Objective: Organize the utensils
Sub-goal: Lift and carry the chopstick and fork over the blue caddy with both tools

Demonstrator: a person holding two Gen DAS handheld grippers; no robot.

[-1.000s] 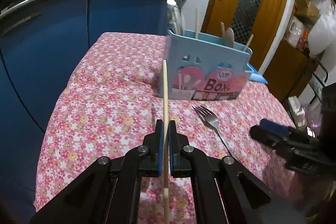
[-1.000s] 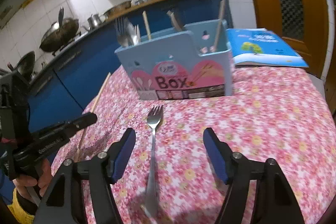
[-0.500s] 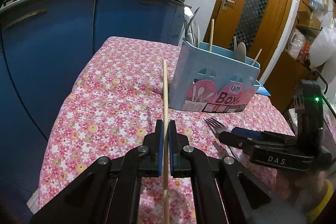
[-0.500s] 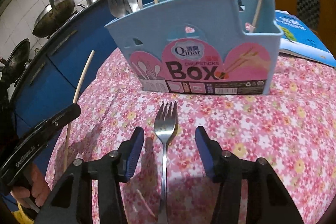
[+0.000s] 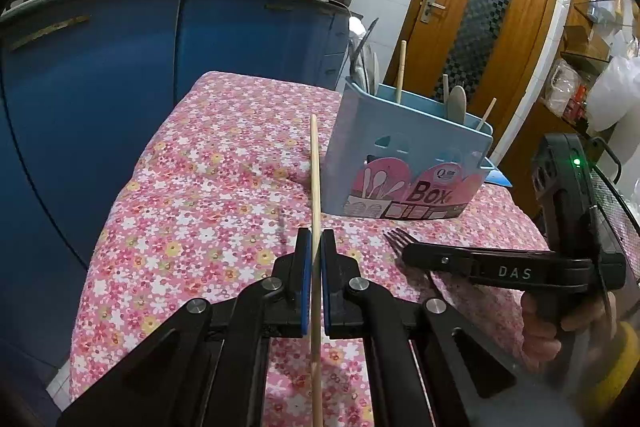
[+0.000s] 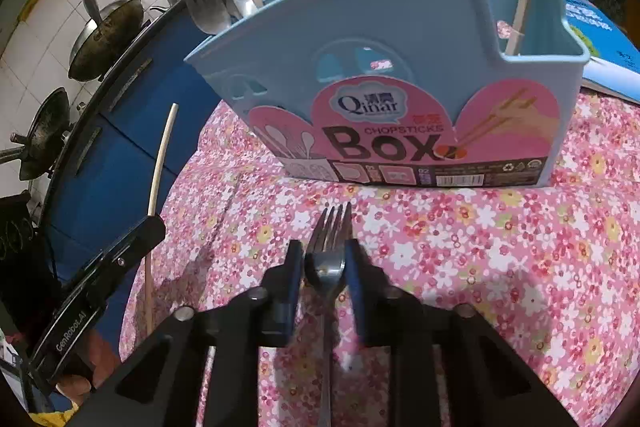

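Note:
A metal fork (image 6: 326,267) lies on the floral tablecloth (image 6: 500,247), tines towards the light-blue chopsticks box (image 6: 400,67). My right gripper (image 6: 325,247) straddles the fork's head; its jaws are closing and the blue pads touch the fork's sides. In the left wrist view that gripper (image 5: 412,257) comes in from the right, over the fork (image 5: 394,239). My left gripper (image 5: 316,247) is shut on a wooden chopstick (image 5: 314,187), which sticks up and forward, left of the box (image 5: 404,163). The box holds forks, spoons and chopsticks.
A blue book (image 6: 600,39) lies behind the box on the right. Blue kitchen cabinets (image 5: 100,87) run along the table's left side, with woks (image 6: 104,35) and pots on the counter. A wooden door (image 5: 480,7) stands behind. The table's left edge (image 5: 132,187) drops off close by.
My right gripper has moved forward along the fork to its head and its jaws have narrowed from wide apart to the fork's sides. The left gripper still holds the chopstick in place.

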